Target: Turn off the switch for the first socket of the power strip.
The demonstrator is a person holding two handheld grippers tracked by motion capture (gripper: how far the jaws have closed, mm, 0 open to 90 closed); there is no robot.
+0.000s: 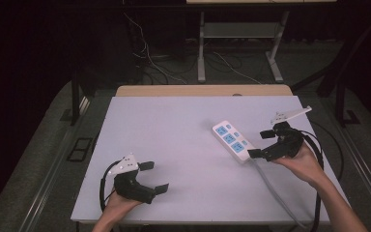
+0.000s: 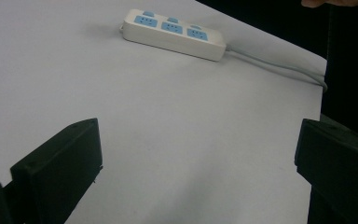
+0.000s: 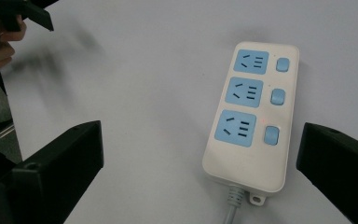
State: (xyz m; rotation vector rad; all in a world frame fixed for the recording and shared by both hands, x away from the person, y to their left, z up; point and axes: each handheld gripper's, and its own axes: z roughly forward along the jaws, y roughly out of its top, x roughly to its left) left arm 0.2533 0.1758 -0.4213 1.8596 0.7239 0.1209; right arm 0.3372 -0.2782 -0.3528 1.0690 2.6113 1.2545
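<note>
Wide pale-grey flat-topped desk point(image 1: 174, 145), a light wooden edge along its far side. Dark floor beyond, with loose cables and the legs of a white metal stand point(image 1: 201, 53).

White oblong plastic power strip point(image 1: 232, 138) lies flat on the right half of the desk, angled, its grey cord point(image 1: 275, 188) running off toward the near right edge. Three blue sockets in a row, each with a small blue switch beside it. In the right gripper view a faint red dot glows near the switch closest to the cord end; the strip point(image 3: 251, 116) lies between that gripper's two black fingers, nearer the right-hand one, not touched by either.

Right gripper point(image 1: 262, 142), black, grey three-cornered plate on top, held in the person's right hand point(image 1: 305, 162) just beside the strip's cord end. Fingers spread wide, holding nothing.

Left gripper point(image 1: 153, 177), same build, held in the left hand point(image 1: 121, 203) near the front left of the desk, well apart from the strip. Fingers spread wide over bare desk surface, holding nothing. In the left gripper view the strip point(image 2: 173, 33) sits far off, cord point(image 2: 279, 70) trailing to the desk edge.
</note>
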